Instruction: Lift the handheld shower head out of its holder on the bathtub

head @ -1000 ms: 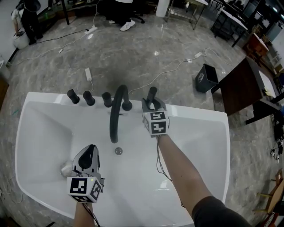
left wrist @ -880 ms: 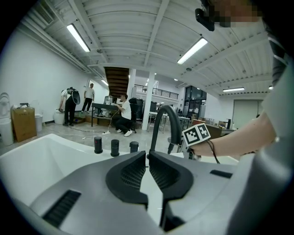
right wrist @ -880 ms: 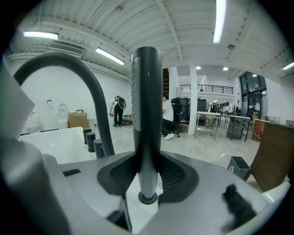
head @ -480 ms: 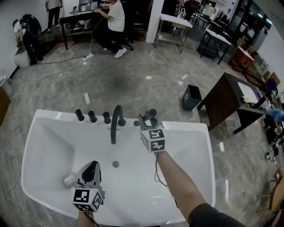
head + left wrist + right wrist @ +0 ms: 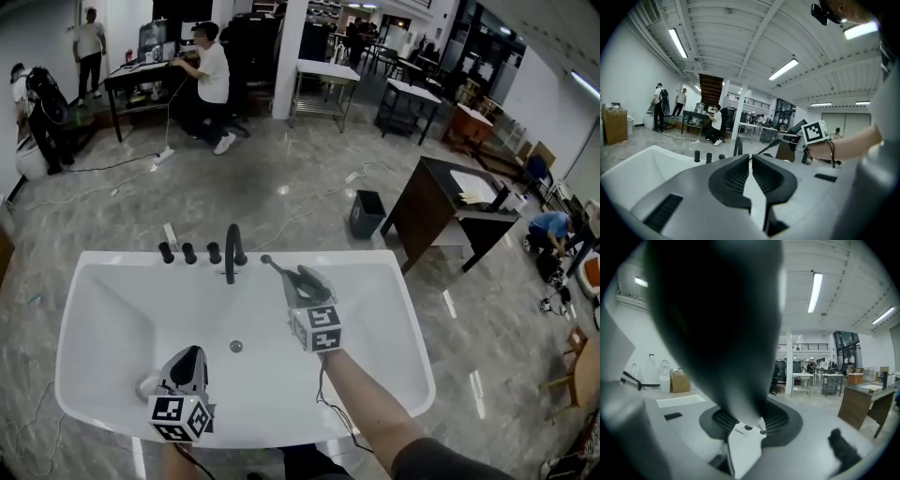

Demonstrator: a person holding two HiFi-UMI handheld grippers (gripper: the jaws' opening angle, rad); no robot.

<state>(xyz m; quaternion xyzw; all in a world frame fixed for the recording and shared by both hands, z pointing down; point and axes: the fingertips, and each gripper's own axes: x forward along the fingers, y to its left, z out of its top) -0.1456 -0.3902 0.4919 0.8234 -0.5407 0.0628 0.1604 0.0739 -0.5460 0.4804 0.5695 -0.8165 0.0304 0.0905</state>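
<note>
The black handheld shower head (image 5: pixel 277 266) hangs above the white bathtub (image 5: pixel 398 291), clear of the rim, with my right gripper (image 5: pixel 305 280) shut on its handle. In the right gripper view its dark body (image 5: pixel 717 324) fills the frame between the jaws. My left gripper (image 5: pixel 187 362) hovers over the tub's near left part, its jaws together with nothing in them (image 5: pixel 751 164). The left gripper view shows the shower head (image 5: pixel 780 140) to the right, held up by the other hand. The black faucet (image 5: pixel 230 251) and several black knobs (image 5: pixel 188 253) stand on the far rim.
A drain (image 5: pixel 235 346) sits in the tub floor and a small pale object (image 5: pixel 146 384) lies beside my left gripper. Beyond the tub are a dark desk (image 5: pixel 441 202), a black bin (image 5: pixel 367 214), floor cables (image 5: pixel 141 173) and people at tables.
Both grippers have risen. The right one has drawn the shower head up and away from its place on the far rim, next to the faucet. The tub now looks smaller and farther below.
</note>
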